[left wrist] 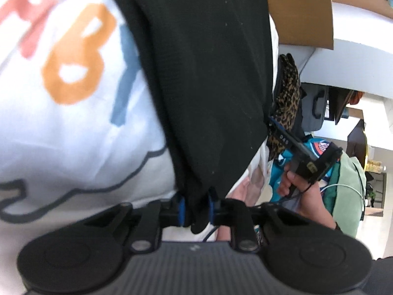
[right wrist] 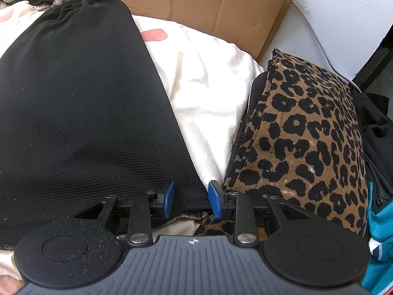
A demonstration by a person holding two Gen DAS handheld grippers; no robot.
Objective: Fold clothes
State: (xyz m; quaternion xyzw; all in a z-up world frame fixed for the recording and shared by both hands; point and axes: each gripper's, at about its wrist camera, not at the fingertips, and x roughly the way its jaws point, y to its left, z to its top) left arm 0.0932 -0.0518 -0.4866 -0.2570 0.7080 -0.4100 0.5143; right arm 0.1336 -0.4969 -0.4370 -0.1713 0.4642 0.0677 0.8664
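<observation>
The left gripper (left wrist: pixel 196 207) has its blue pads (left wrist: pixel 181 210) pinched on a corner of the black garment (left wrist: pixel 208 73); the cloth bunches between them and a small tail hangs out below. From this side the garment rises away from the jaws as a broad dark panel, hiding most of what lies behind it.

It lies over a white printed cloth (left wrist: pixel 61 135) with large pink, orange and blue letters, blurred and cut off at the picture's left edge, so the word cannot be read.

The right gripper (right wrist: pixel 190 200) sits at the garment's near right corner, its blue pads (right wrist: pixel 216 200) spread apart, with the black hem lying between them. Whether either pad actually touches the cloth is hard to tell. In the left wrist view this gripper shows only in part, held by a hand (left wrist: pixel 297 186) past the garment's edge.

A gathered waistband marks the garment's far end, near a cardboard sheet (right wrist: pixel 208 2). Just right of the cream bedding (right wrist: pixel 208 93) lies a folded leopard-print piece (right wrist: pixel 307 127), with dark fabric (right wrist: pixel 375 123) and something teal (right wrist: pixel 380 221) beyond it, both cut off by the frame.
</observation>
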